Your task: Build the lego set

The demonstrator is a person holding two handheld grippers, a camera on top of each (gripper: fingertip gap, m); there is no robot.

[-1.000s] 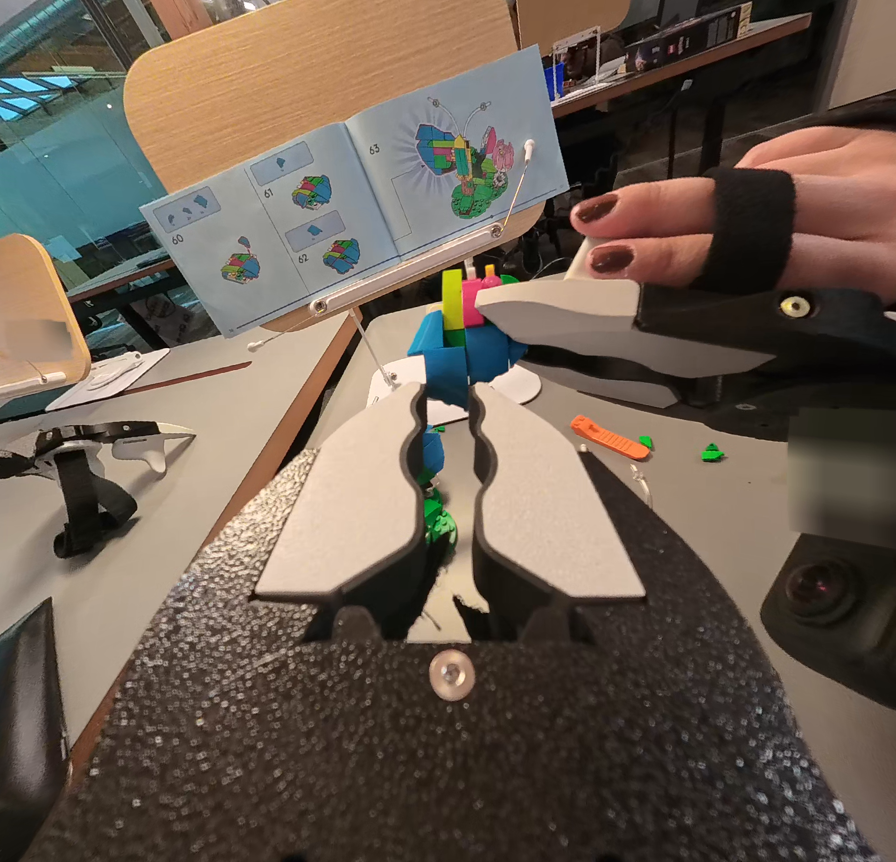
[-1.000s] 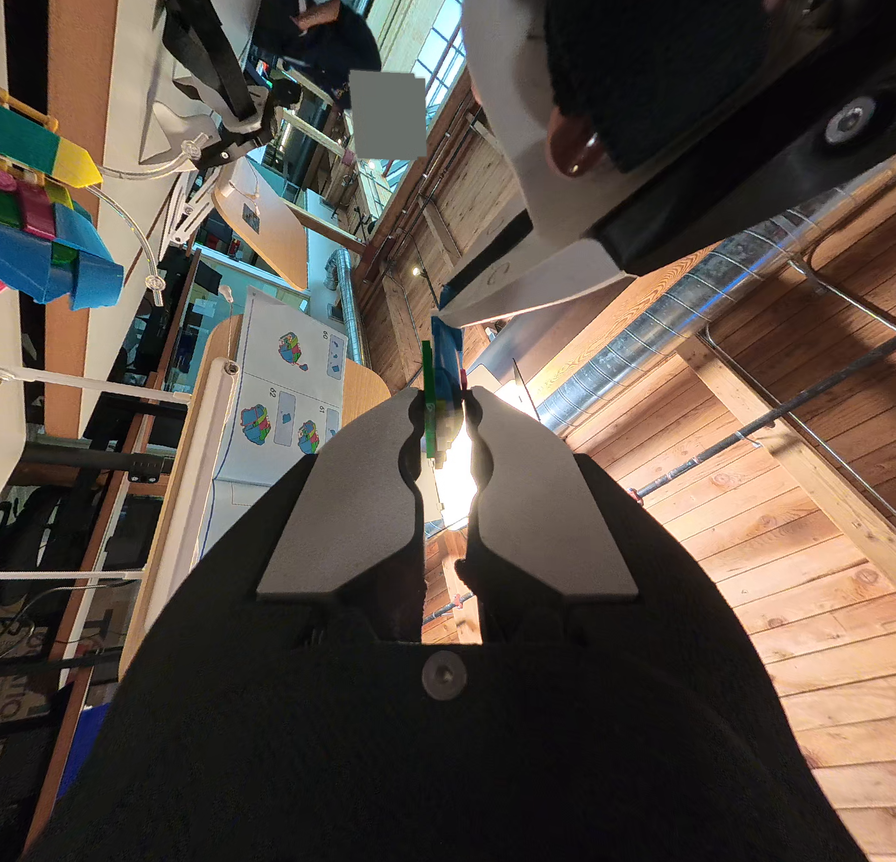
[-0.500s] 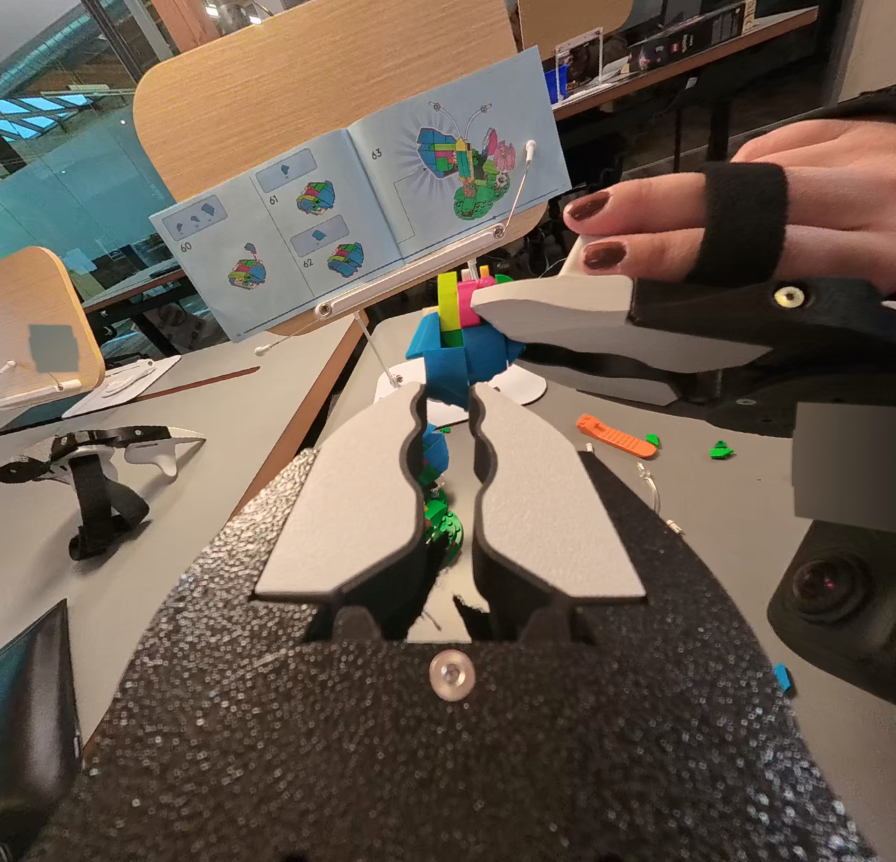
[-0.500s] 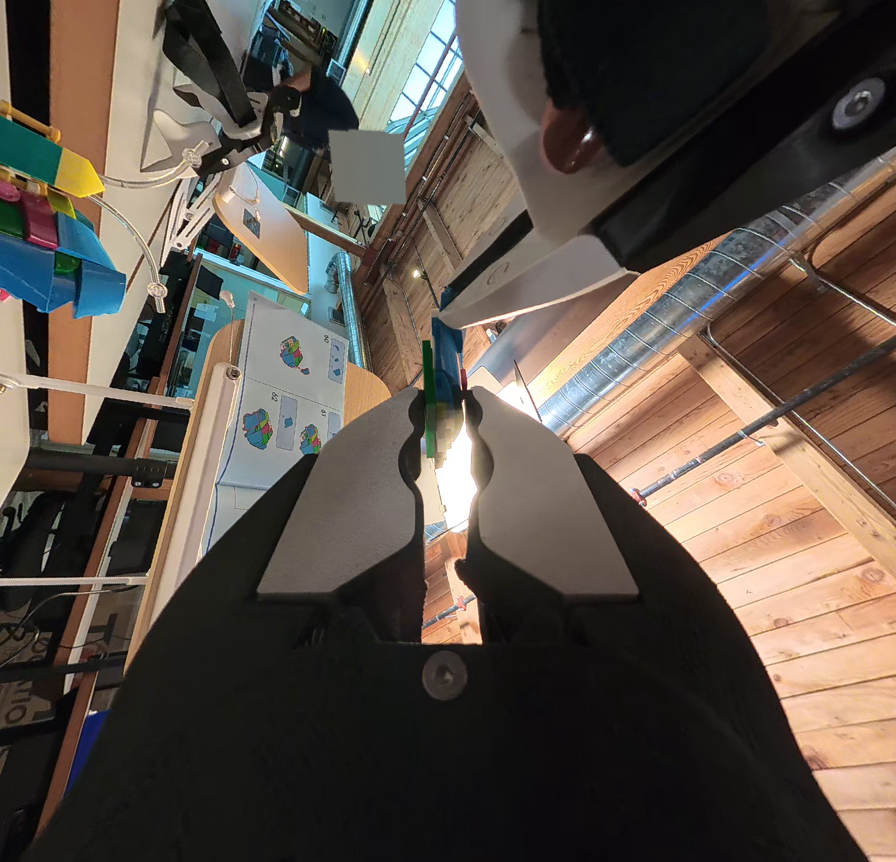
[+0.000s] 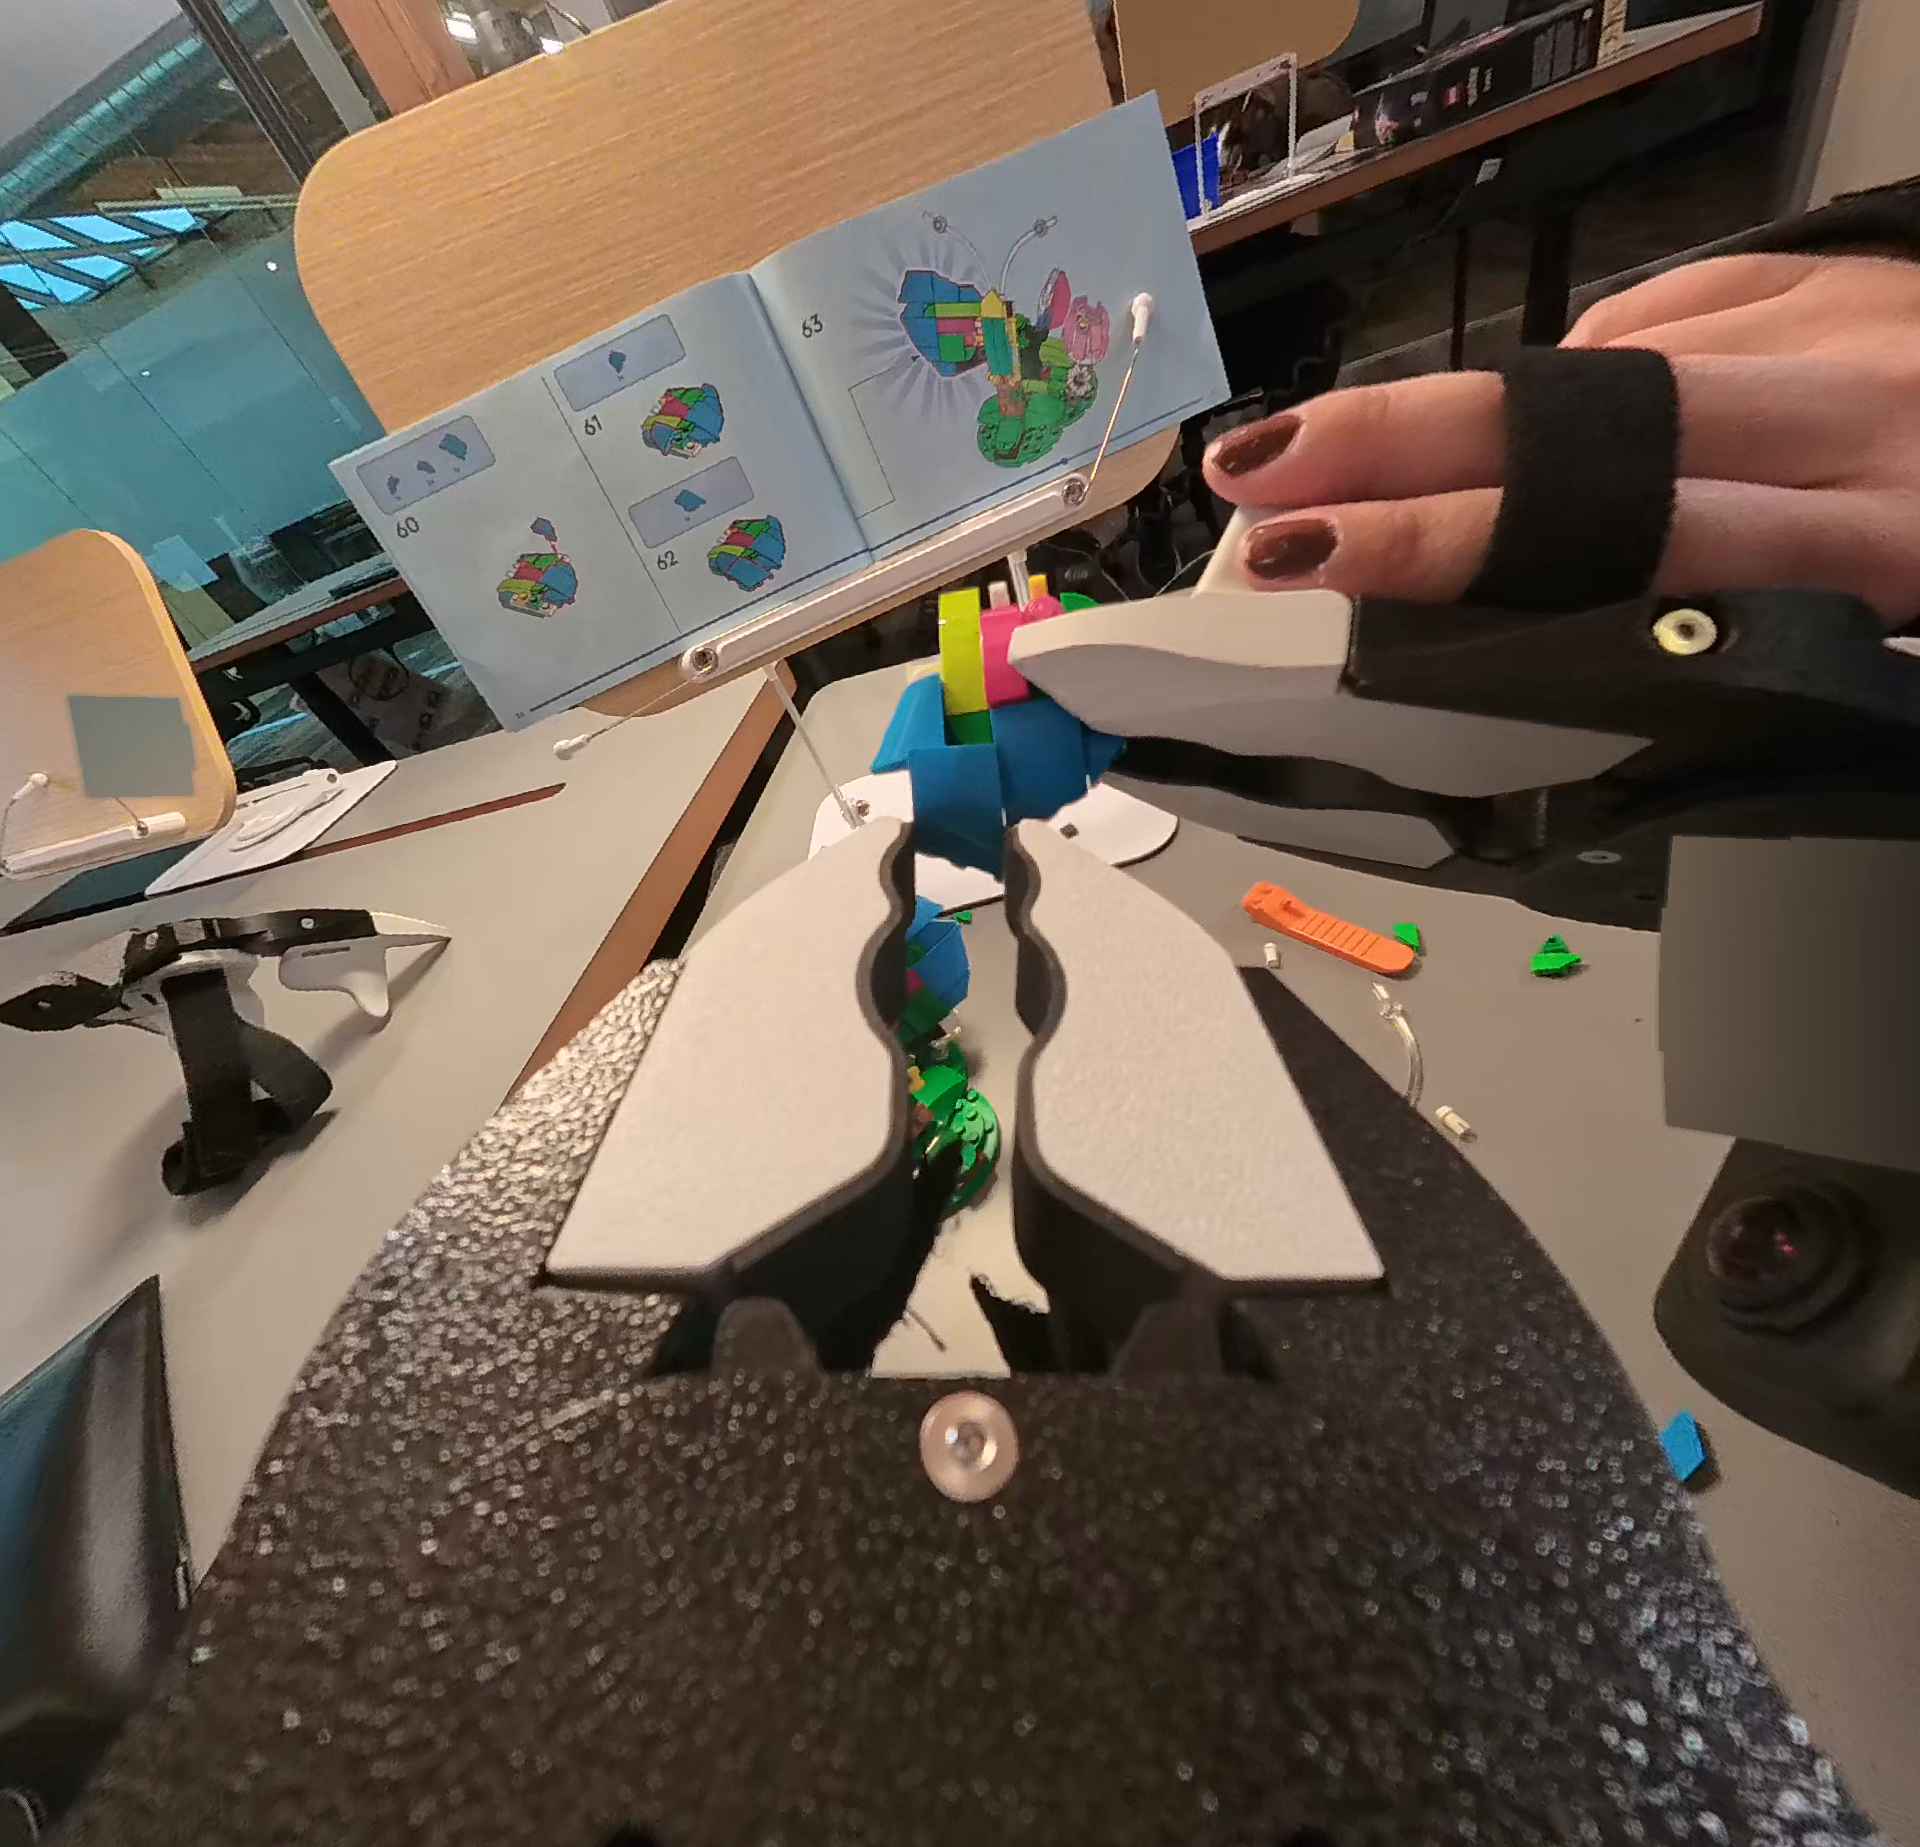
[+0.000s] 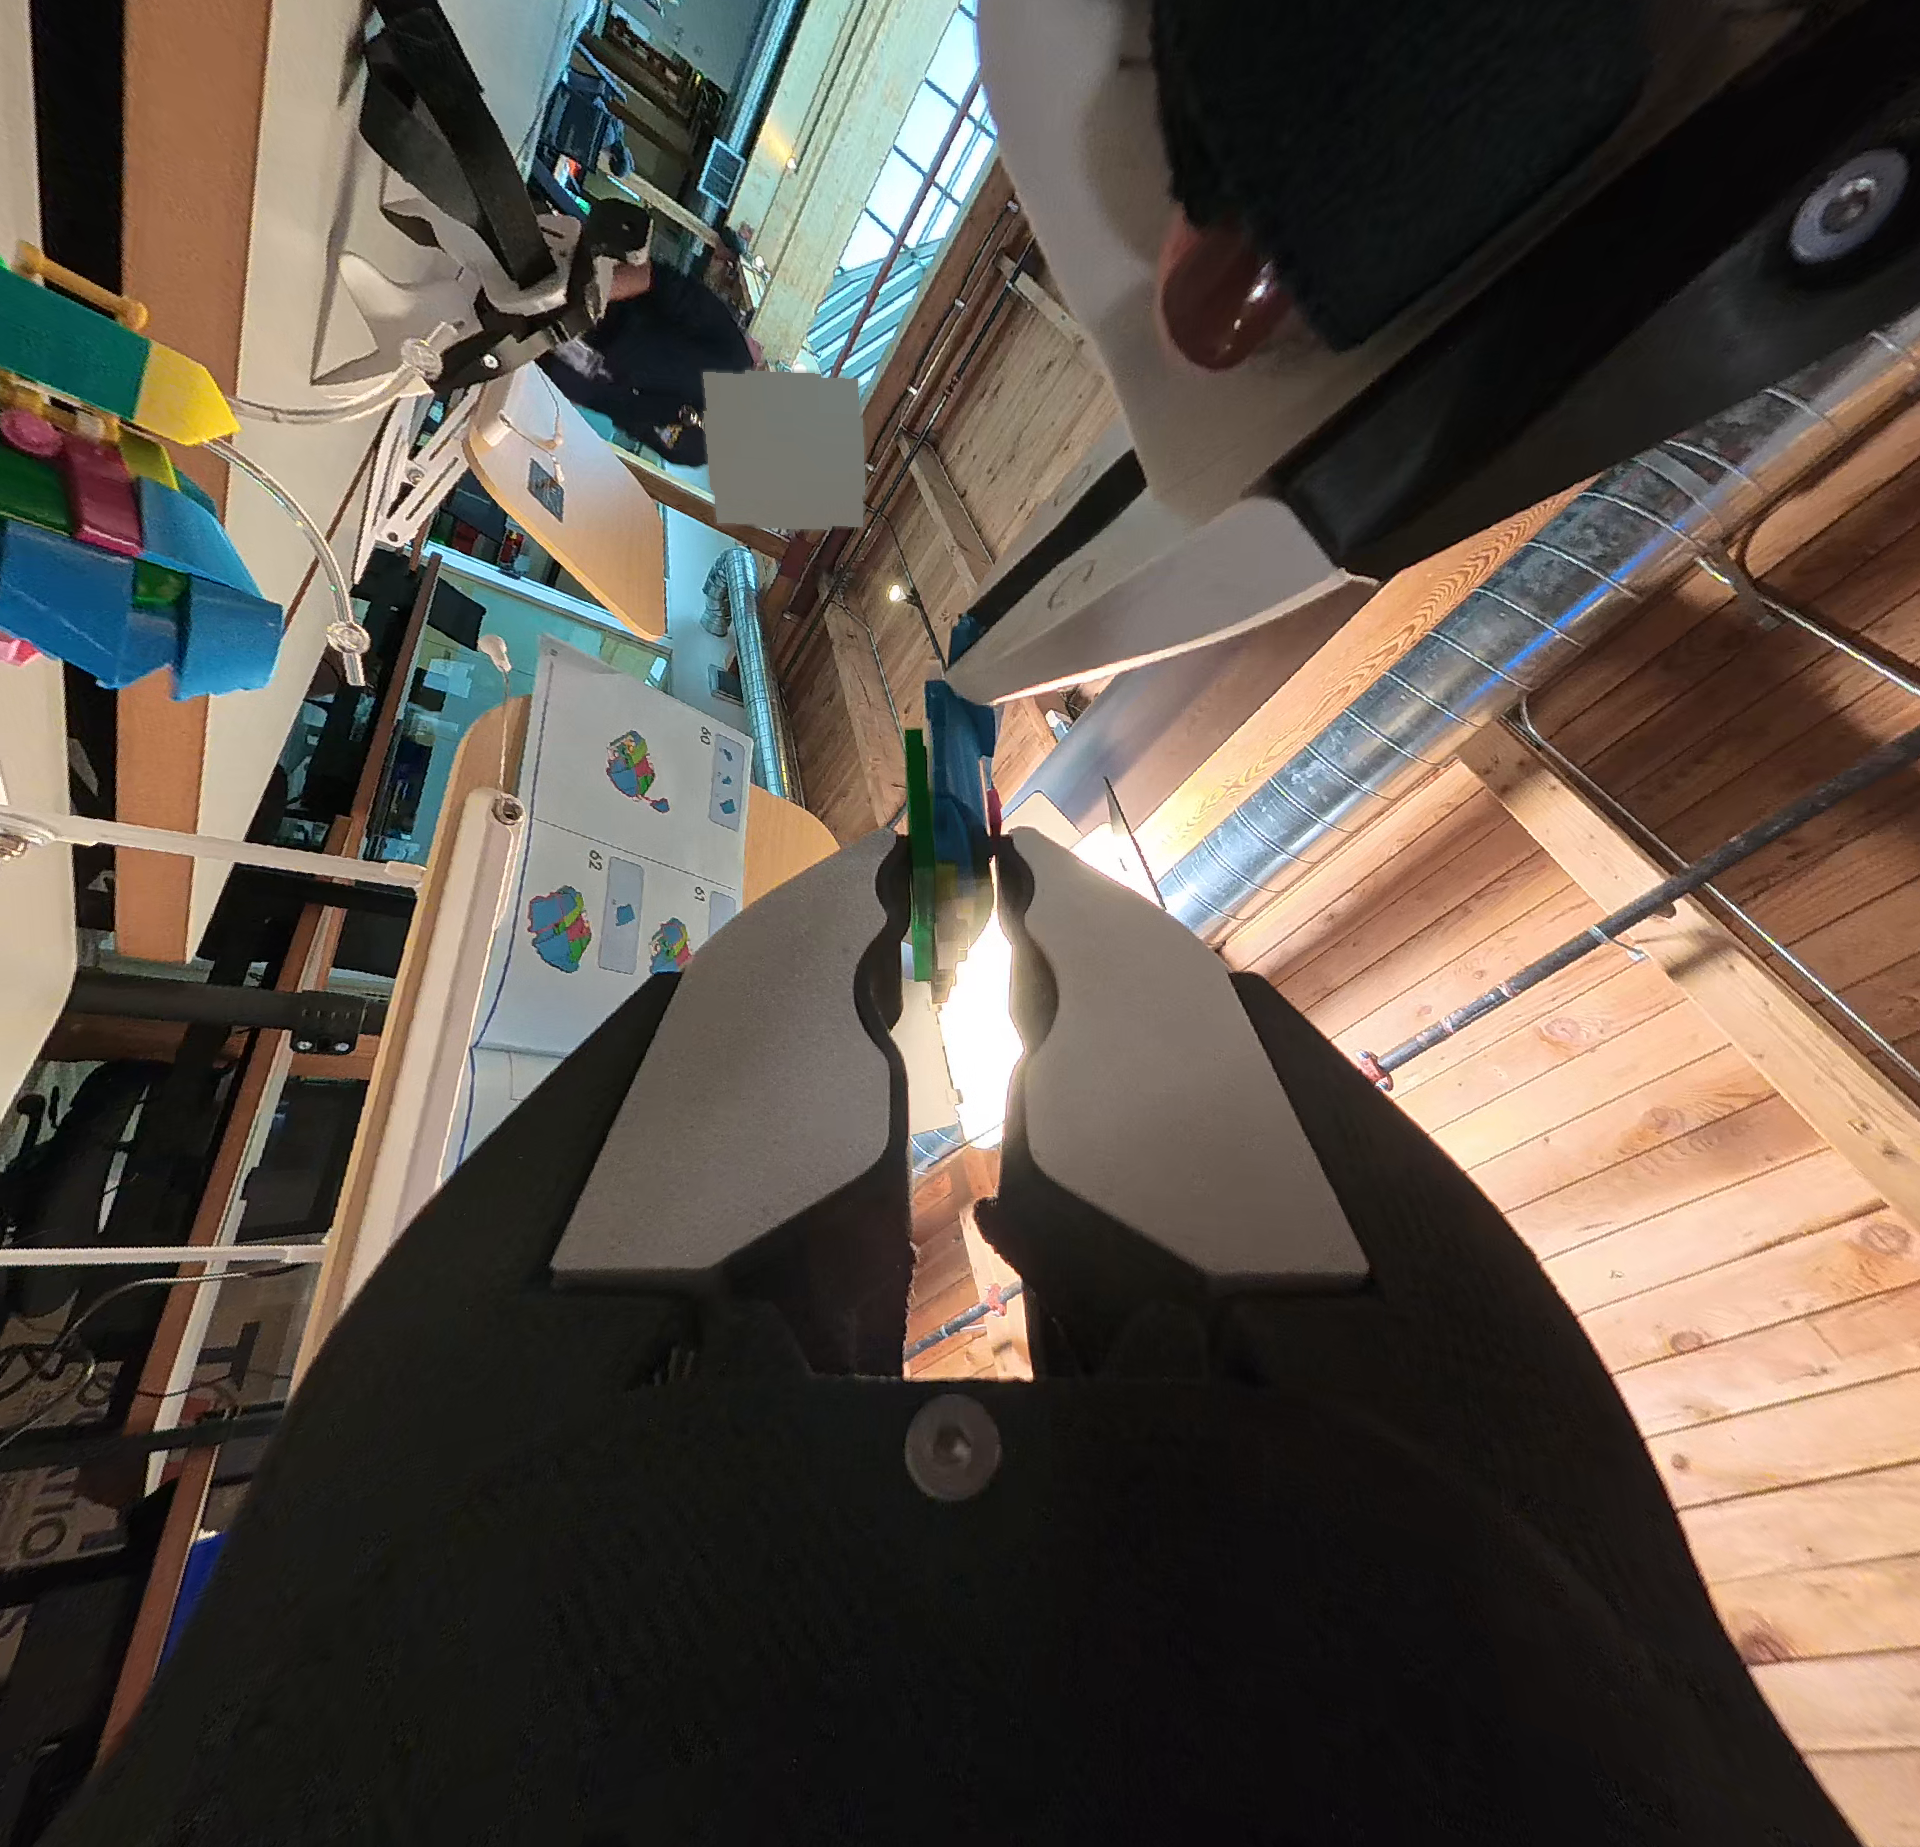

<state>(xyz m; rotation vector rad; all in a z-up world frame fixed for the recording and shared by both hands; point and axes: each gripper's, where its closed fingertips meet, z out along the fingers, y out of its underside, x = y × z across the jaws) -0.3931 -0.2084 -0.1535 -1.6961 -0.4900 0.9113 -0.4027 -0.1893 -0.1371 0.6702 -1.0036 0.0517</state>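
Item 1, my left fingers (image 5: 958, 852): drawn close, clamped on the lower part of the butterfly model (image 5: 940, 976), its green base (image 5: 961, 1132) showing in the gap between them.

Item 2, my right fingers (image 6: 948, 847): drawn close, clamped edge-on upon a wing section (image 6: 940, 821) of green plate and blue brick. In the left wrist view this gripper (image 5: 1226, 685) comes in from the right, flat and level, its tip touching the pink and yellow bricks at the model's top.

Item 3, governing relation: the model stands upright, long axis vertical, straight ahead of the left fingers; the wing arrives sideways from the right at the upper body (image 5: 987, 748). My judgement: the join wants a level sideways press while the left fingers brace.

Item 4, surroundings: instruction booklet (image 5: 779, 447) open on a stand behind the model, close to the upper bricks. On the grey worktop (image 5: 499, 914): orange brick separator (image 5: 1330, 930), loose green pieces (image 5: 1553, 956), one blue piece (image 5: 1683, 1459), a spare gripper (image 5: 218, 976) well apart at left.
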